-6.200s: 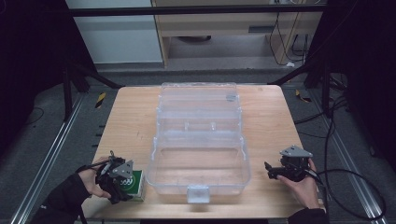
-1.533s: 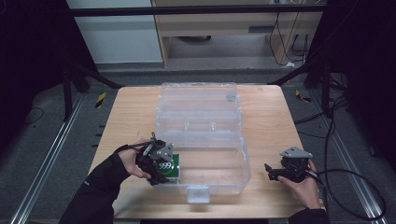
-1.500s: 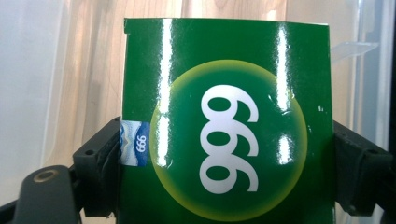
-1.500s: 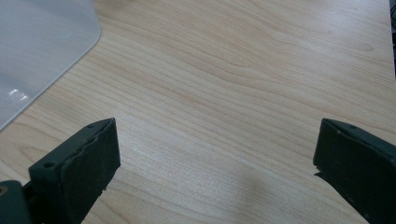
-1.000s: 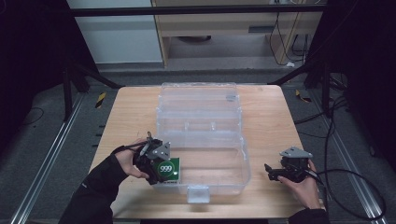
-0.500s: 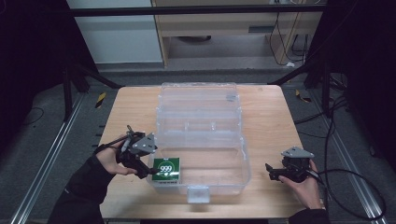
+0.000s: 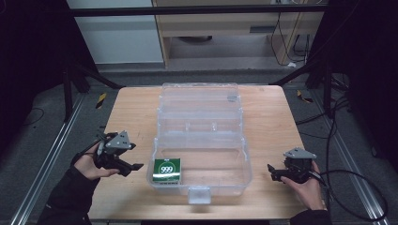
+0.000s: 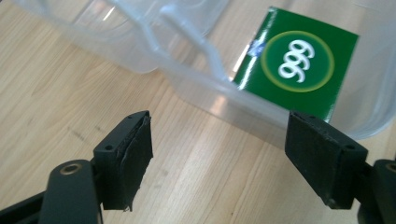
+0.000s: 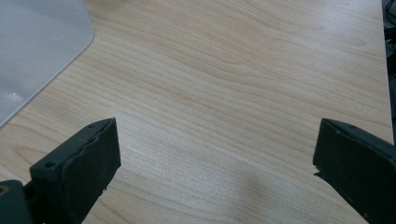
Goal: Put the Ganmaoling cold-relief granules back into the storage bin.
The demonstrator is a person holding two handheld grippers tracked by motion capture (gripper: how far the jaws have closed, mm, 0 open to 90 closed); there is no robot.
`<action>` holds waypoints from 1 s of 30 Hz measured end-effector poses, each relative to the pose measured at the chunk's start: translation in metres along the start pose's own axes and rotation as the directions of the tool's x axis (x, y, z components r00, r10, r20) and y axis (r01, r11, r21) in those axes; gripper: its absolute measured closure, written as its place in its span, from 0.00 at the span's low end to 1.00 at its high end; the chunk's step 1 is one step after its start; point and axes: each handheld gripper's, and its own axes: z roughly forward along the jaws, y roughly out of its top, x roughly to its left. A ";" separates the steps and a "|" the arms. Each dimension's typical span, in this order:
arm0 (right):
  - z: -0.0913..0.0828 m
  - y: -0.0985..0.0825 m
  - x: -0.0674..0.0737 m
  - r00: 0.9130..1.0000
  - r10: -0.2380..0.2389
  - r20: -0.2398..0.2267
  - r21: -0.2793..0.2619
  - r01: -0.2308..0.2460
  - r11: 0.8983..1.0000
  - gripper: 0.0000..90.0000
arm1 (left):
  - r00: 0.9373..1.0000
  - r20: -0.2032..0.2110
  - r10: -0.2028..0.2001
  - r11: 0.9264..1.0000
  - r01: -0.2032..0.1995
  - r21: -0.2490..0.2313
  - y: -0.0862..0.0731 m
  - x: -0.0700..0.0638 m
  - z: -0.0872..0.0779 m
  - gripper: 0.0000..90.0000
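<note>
A green box marked 999 (image 7: 167, 169) lies flat in the front left corner of the clear plastic container (image 7: 246, 157). My left gripper (image 7: 133, 168) is over the table just left of the container, apart from the box. In the left gripper view the jaws (image 8: 233, 154) have just been closing and stand open with nothing between them; the green box (image 8: 296, 60) shows beyond the container wall (image 8: 201, 79). My right gripper (image 7: 273, 172) rests open at the front right, with bare wood between its jaws (image 9: 215, 163).
The container's open lid (image 7: 199, 101) lies flat behind it, toward the far edge of the wooden table (image 7: 272, 122). A corner of the container (image 9: 37, 51) shows at upper left in the right gripper view. A metal frame and dark floor surround the table.
My left gripper let go of the green box inside the container and drew back to the left, out over the table. Its jaws narrowed. The right gripper stayed still.
</note>
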 end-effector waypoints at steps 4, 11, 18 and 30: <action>0.000 0.000 0.000 1.000 0.002 0.001 0.000 -0.002 1.000 0.01 | 0.997 -0.023 -0.070 0.998 0.070 -0.007 -0.015 0.003 0.006 0.24; 0.000 -0.001 -0.001 1.000 0.003 0.005 0.003 -0.003 1.000 0.01 | 0.978 -0.072 -0.197 0.980 0.193 -0.055 -0.044 0.009 0.020 0.24; 0.000 -0.002 -0.002 1.000 0.006 0.009 -0.002 -0.006 1.000 0.01 | 0.934 -0.145 -0.327 0.943 0.314 -0.106 -0.069 0.012 0.037 0.24; 0.000 -0.004 -0.006 0.999 0.026 0.029 -0.001 -0.026 1.000 0.01 | 0.852 -0.228 -0.471 0.882 0.444 -0.159 -0.093 0.013 0.054 0.23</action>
